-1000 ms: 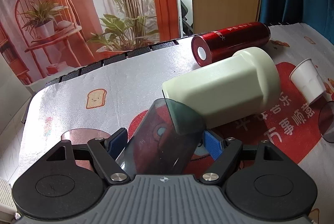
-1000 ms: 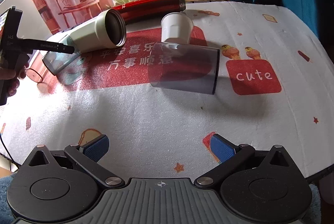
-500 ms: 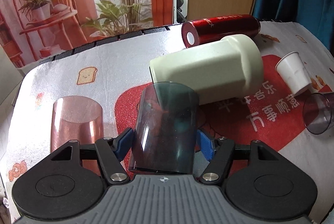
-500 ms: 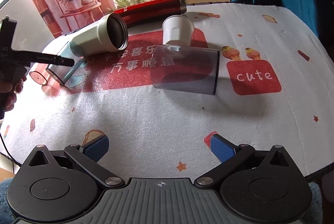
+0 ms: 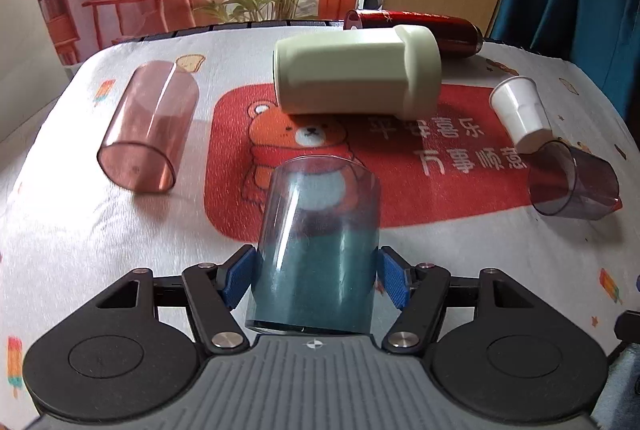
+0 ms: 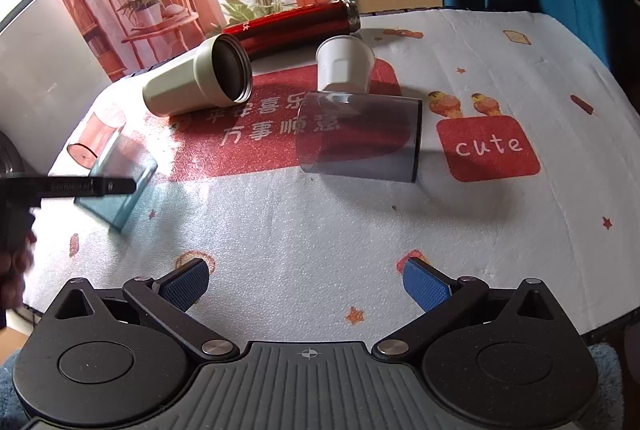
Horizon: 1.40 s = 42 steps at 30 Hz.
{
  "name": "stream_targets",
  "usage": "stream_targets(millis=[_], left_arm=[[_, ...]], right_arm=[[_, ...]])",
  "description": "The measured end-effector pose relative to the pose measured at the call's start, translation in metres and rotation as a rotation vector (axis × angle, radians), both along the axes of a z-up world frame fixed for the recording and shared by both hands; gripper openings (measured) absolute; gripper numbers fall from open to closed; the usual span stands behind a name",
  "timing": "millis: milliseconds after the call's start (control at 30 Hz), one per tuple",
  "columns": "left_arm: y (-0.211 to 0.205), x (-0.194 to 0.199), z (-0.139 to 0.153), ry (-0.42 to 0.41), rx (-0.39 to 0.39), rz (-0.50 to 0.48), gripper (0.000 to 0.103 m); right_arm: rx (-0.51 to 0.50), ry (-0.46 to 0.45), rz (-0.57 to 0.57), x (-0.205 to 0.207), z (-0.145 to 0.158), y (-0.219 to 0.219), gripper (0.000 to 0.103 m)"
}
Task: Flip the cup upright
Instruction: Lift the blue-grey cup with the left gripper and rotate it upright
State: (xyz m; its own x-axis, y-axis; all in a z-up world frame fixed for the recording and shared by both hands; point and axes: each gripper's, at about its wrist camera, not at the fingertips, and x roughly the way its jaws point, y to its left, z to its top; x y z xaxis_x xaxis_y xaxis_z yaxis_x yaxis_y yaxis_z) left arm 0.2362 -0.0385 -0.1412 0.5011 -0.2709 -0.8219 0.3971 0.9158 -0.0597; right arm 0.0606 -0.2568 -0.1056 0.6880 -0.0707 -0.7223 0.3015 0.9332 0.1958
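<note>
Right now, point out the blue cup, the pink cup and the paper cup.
blue cup [image 5: 316, 250], left wrist view, on its side wall between the jaws.
pink cup [image 5: 154, 121], left wrist view, on its side wall.
paper cup [image 6: 344, 63], right wrist view, on its side wall.

The left tool [image 6: 60, 185] is cut off by the picture's left edge; the red flask [image 5: 420, 29] lies half hidden behind the cream tumbler [image 5: 356, 73].

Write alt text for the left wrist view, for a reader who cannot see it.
The left claw grips a clear blue cup between its blue pads, above a cartoon-print tablecloth. Beyond lie a pink cup, a cream tumbler, a red flask, a white paper cup and a grey cup, all on their sides.
</note>
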Motion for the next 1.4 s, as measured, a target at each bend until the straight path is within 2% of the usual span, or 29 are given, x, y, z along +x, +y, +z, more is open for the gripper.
stream_targets(millis=[300,500,633,767,867,1000,1167,1400], left_arm=[[-0.013,-0.061,0.001,0.022,-0.055,0.068,0.069],[-0.021,-0.069,-0.009,0.120,-0.117,0.021,0.072],[-0.011,-0.072,0.000,0.096,-0.151,0.029,0.082],[0.003,-0.078,0.014,0.092,-0.211,0.044,0.084],[0.021,-0.092,0.030,0.046,-0.254,0.068,0.089],[0.058,-0.099,0.050,-0.022,-0.300,0.181,0.092],[0.086,-0.103,0.058,-0.113,-0.221,0.311,0.092],[0.105,-0.104,0.054,-0.082,-0.216,0.378,0.092]], right_arm=[[0.017,-0.022,0.010,-0.012,0.005,0.001,0.103],[0.010,-0.024,0.012,-0.015,0.007,0.004,0.103],[0.008,-0.017,0.013,-0.016,0.008,0.006,0.103],[0.006,-0.008,0.030,-0.008,0.011,0.010,0.103],[0.005,0.000,0.061,0.004,0.016,0.016,0.103],[0.033,0.007,0.113,0.031,0.026,0.029,0.103],[0.087,0.073,0.188,0.081,0.019,0.057,0.103],[0.151,0.203,0.198,0.132,-0.006,0.083,0.102]])
